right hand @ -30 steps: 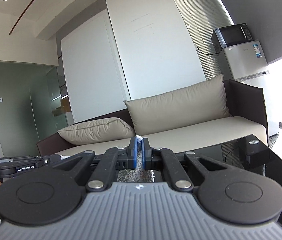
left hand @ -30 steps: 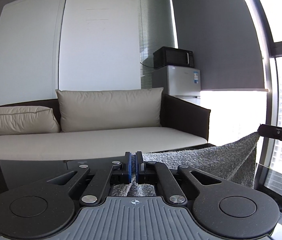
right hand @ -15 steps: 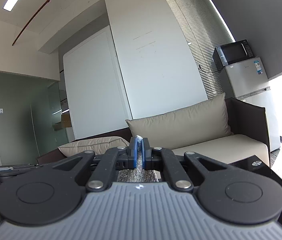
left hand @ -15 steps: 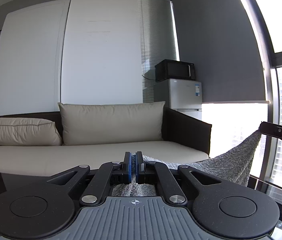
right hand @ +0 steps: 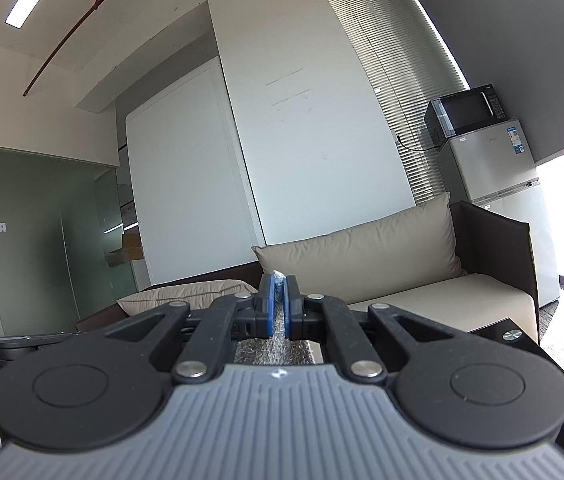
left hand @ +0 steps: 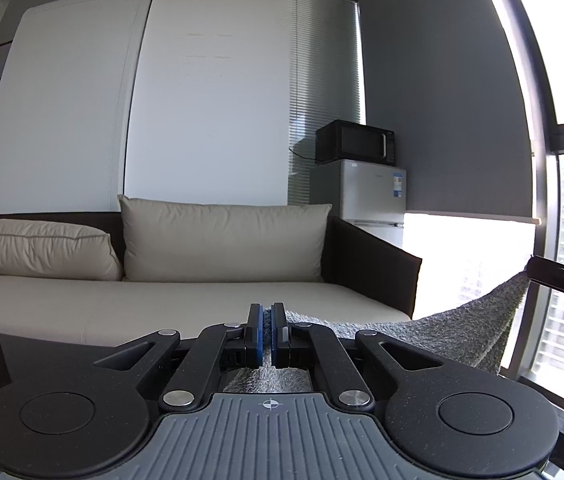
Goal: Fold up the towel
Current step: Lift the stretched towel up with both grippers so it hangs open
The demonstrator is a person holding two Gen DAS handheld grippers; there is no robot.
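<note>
hanging towel (left hand: 453,336) between both tongs

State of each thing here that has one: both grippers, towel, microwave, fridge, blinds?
left gripper: shut on towel
right gripper: shut on towel
towel: lifted, slung between both grippers
microwave: door closed
fridge: doors closed
blinds: lowered

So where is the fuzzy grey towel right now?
The towel hangs in the air, stretched between the left hand-held gripper and the right hand-held gripper, in front of the sofa.
</note>
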